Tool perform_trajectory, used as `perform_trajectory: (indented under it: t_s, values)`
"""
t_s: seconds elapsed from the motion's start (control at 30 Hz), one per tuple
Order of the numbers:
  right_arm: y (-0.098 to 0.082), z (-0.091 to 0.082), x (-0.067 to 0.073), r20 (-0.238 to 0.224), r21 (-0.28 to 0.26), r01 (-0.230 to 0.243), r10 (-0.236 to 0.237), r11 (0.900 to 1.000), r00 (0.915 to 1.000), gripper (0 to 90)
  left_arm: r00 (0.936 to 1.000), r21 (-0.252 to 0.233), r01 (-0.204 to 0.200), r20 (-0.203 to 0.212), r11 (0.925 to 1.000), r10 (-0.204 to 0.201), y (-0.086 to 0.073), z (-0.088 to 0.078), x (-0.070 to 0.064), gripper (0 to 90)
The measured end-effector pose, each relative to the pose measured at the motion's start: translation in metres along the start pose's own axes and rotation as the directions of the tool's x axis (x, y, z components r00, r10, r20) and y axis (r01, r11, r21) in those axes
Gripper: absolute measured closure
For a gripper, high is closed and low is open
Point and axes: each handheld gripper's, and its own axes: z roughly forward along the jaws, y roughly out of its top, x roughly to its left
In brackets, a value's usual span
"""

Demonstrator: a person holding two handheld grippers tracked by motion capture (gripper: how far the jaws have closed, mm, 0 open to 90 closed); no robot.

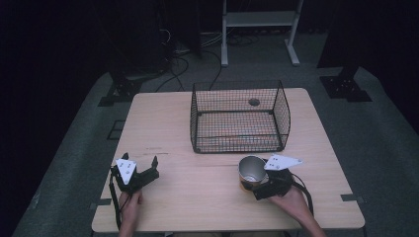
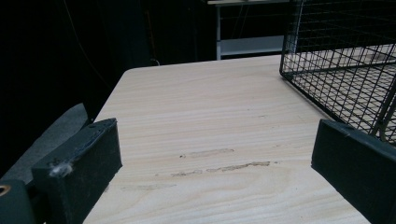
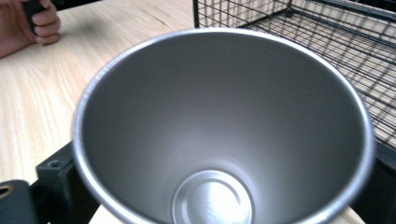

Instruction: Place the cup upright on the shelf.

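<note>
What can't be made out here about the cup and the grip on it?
- Right gripper, high view: fingertips hidden behind the metal cup.
- Right gripper view: the cup covers most of both jaws; its outside wall and the contact are hidden.
- Cup's base on the table: hidden, so lifted or resting is unclear.
- Wire basket, left gripper view: cut off by the right edge.

Dim room, black walls. Grey carpeted floor [image 1: 380, 148]. Light wooden table [image 1: 163, 123] at centre, scuffed near the front. White metal shelf frame [image 1: 259, 29] behind. Tangled cables [image 1: 173, 64] on floor, black stand bases [image 1: 346, 86] either side.
</note>
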Motion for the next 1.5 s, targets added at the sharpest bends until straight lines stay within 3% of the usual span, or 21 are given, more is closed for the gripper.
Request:
perform_trajectory:
  t_s: [0.17, 0.37, 0.47, 0.63, 0.77, 1.07, 1.5]
  values:
    - [0.003, -0.002, -0.001, -0.024, -0.013, 0.001, -0.001, 1.0, 0.9997, 12.2, 1.0, 0.0, 0.0, 0.0, 1.0, 0.0, 0.0, 0.0, 0.0, 0.8]
    - [0.005, -0.003, -0.003, -0.038, 0.005, 0.0, 0.0, 1.0, 0.9993, 12.6, 1.0, -0.001, 0.001, 0.0, 1.0, -0.001, 0.0, 0.0, 0.0, 0.8]
    - [0.009, -0.006, -0.007, -0.078, 0.008, -0.026, 0.026, 1.0, 0.9966, 12.7, 1.0, -0.001, 0.0, 0.0, 1.0, 0.0, 0.0, 0.0, 0.0, 0.8]
    - [0.018, -0.01, -0.012, -0.107, 0.018, -0.027, 0.029, 0.999, 0.9939, 12.7, 1.0, -0.001, -0.002, 0.0, 1.0, 0.002, 0.0, 0.0, 0.0, 0.8]
    - [0.034, -0.017, -0.02, -0.151, 0.023, -0.039, 0.042, 0.999, 0.9876, 12.7, 1.0, -0.001, -0.002, 0.0, 1.0, 0.002, 0.0, 0.0, 0.0, 0.8]
    - [0.061, -0.025, -0.034, -0.182, 0.007, -0.042, 0.043, 0.999, 0.9824, 12.7, 1.0, -0.002, -0.004, 0.0, 1.0, 0.004, 0.0, 0.0, 0.0, 0.8]
    - [0.094, -0.028, -0.045, -0.186, -0.006, -0.032, 0.03, 0.999, 0.9821, 12.6, 1.0, -0.002, -0.005, 0.0, 1.0, 0.005, 0.0, 0.0, 0.0, 0.8]
